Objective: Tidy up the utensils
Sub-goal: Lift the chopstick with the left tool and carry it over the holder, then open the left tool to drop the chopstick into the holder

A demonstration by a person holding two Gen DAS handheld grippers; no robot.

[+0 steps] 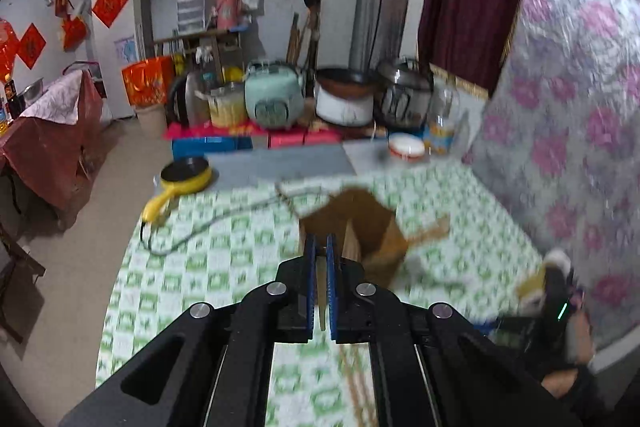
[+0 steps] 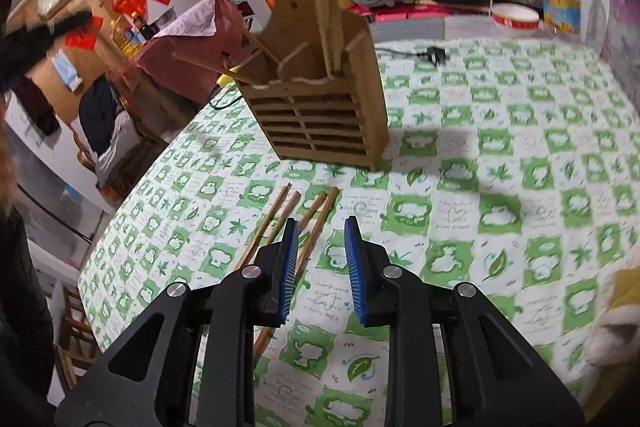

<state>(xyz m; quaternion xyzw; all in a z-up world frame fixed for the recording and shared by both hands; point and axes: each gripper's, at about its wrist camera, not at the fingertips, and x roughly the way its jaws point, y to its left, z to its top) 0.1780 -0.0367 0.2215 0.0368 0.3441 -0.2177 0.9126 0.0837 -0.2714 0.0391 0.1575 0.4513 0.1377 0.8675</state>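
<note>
My left tool [image 1: 320,247] is clamped on one chopstick [image 1: 322,293] above the wooden utensil holder [image 2: 320,95]. Right tool [image 2: 321,227] gapes, holding nothing, over four loose chopsticks [image 2: 280,223] on the desk [image 2: 500,167], near the holder.

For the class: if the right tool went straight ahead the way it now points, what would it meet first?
Probably the green-checked tablecloth, since the right tool angles down toward it; farther along, the wooden utensil holder. Depth is unclear.

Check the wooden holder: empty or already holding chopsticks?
Not empty. Several chopsticks stand inside the holder, two leaning out left; four more lie on the table.
</note>
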